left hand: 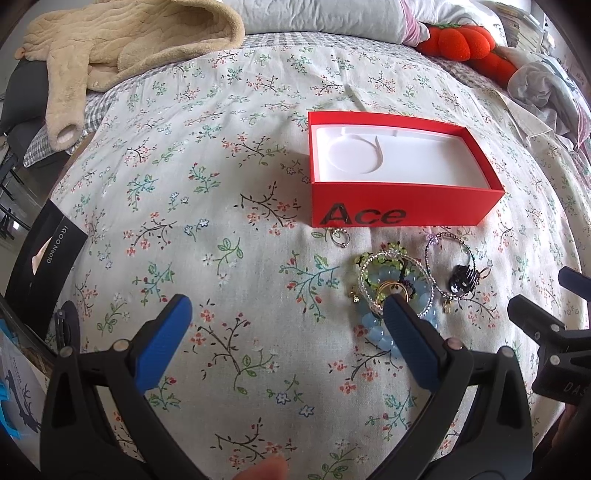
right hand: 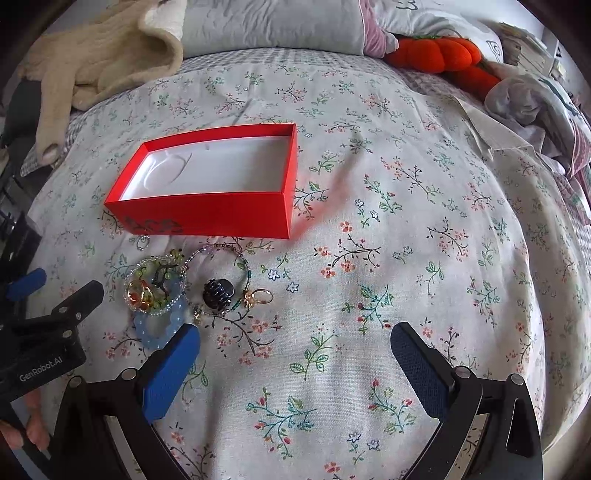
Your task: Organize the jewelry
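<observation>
An open red box [left hand: 402, 203] with a white empty insert lies on the floral bedspread; it also shows in the right wrist view [right hand: 207, 214]. A pile of jewelry lies in front of it: beaded bracelets [left hand: 391, 280] [right hand: 155, 291], a blue bead bracelet [right hand: 159, 328], a thin bead bracelet [right hand: 218, 273], a black hair claw [left hand: 460, 282] [right hand: 218, 291], gold rings [right hand: 260, 297] and a small silver ring [left hand: 340, 236]. My left gripper [left hand: 288, 310] is open and empty, its right finger over the pile. My right gripper [right hand: 295, 343] is open and empty, right of the pile.
A beige fleece garment [left hand: 122, 48] lies at the back left, pillows [right hand: 273, 26] and an orange plush [left hand: 461, 42] at the back right. A black box [left hand: 44, 258] lies at the left bed edge. Crumpled clothes [right hand: 535, 99] lie at the right.
</observation>
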Demonstrator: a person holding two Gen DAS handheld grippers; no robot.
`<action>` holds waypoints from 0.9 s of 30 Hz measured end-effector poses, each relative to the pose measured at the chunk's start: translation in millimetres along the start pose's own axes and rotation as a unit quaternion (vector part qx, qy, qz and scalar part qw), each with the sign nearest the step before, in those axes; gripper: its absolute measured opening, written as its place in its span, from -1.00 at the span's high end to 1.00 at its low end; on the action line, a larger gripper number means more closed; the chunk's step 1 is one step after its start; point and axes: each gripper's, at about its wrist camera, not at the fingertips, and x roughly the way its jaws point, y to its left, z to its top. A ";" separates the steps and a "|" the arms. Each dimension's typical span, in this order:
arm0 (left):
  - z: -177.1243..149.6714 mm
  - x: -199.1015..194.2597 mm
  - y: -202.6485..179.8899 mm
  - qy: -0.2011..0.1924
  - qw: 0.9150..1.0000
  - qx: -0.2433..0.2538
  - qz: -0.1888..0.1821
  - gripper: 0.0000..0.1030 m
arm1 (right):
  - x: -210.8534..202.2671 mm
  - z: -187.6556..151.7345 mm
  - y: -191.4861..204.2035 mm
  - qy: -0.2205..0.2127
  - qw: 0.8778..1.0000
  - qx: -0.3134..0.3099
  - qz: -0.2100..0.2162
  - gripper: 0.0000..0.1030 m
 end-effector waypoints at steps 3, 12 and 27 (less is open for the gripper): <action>-0.5 0.2 -2.0 0.000 1.000 -0.001 0.001 -1.00 | 0.3 0.2 -0.1 0.001 1.000 0.002 0.000 -1.00; -0.7 -0.6 -0.5 0.000 1.000 -0.003 0.000 -1.00 | 0.7 0.6 -0.2 0.002 1.000 0.002 0.001 -1.00; 0.5 -0.6 -0.5 0.001 1.000 -0.002 0.000 -1.00 | 1.6 -0.3 2.6 0.003 1.000 0.001 0.002 -1.00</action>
